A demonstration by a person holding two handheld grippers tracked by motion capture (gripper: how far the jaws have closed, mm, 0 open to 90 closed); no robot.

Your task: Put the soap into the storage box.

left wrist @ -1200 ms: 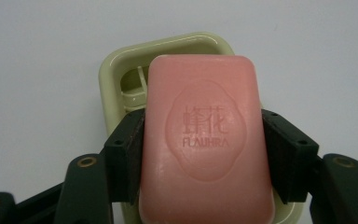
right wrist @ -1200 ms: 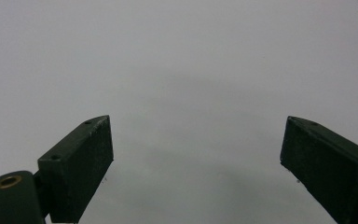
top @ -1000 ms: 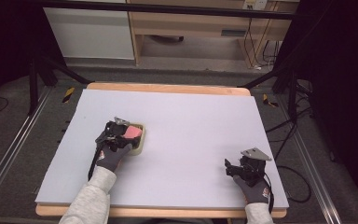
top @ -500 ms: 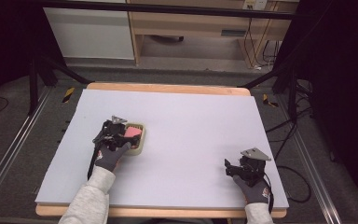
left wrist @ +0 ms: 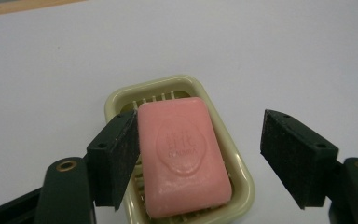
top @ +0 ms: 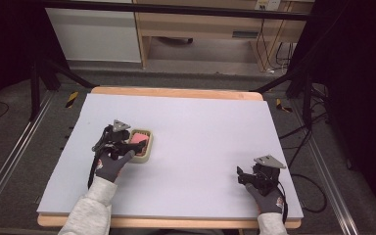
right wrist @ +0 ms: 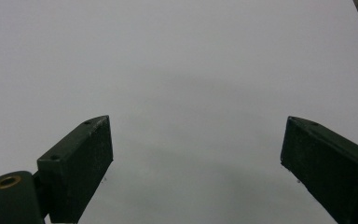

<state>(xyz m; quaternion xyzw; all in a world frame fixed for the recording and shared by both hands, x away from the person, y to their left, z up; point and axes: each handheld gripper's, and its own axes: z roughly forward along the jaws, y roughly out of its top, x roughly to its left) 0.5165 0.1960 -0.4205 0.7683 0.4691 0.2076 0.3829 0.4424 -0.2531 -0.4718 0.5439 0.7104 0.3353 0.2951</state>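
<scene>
One pink soap bar (left wrist: 183,157) is lying in one pale green dish (left wrist: 240,173) on the left part of the white worktop (top: 200,127). The embossed wording on the soap is too blurred to read, and the dish's near end is running off the frame. The left gripper (left wrist: 200,158) is straddling the soap w/ fingers (left wrist: 116,156) spread wide, left one just touching the bar's edge, right one apart. The right gripper (right wrist: 198,163) is sitting low near the worktop's right front corner, fingers wide over bare surface. Two gloved hands (top: 111,165), grey sleeves.
</scene>
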